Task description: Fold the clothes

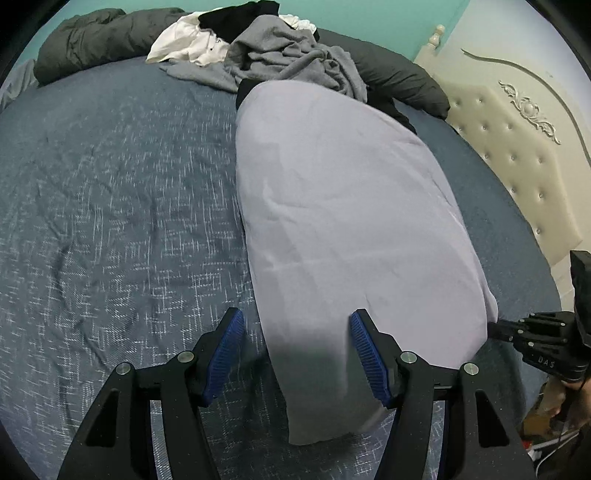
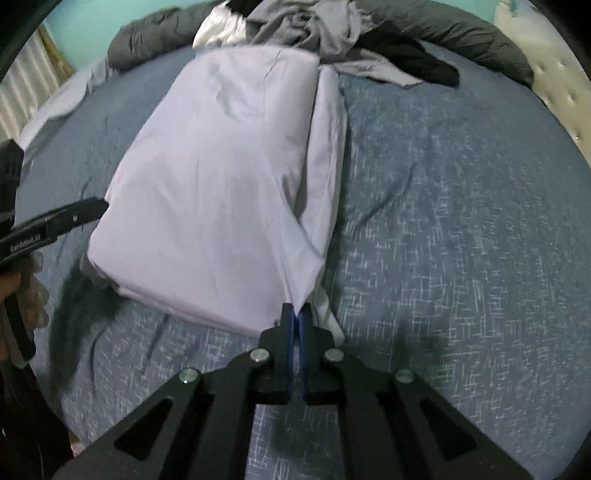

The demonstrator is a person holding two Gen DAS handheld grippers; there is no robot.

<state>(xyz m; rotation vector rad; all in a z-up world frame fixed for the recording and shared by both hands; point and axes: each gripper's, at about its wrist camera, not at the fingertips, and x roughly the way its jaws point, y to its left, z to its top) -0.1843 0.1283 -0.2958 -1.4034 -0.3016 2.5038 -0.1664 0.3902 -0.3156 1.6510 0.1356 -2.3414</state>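
A pale lavender garment lies folded lengthwise on the blue bed; it also shows in the right wrist view. My left gripper is open, its blue pads hovering over the garment's near left edge, holding nothing. My right gripper is shut on the garment's near right corner, pinching a fold of cloth. The right gripper also shows at the garment's right edge in the left wrist view. The left gripper shows at the garment's left side in the right wrist view.
A heap of unfolded clothes, grey, white and black, lies at the far end. A dark grey duvet runs along the far edge. A cream tufted headboard stands at the right. The blue patterned bedsheet spreads left.
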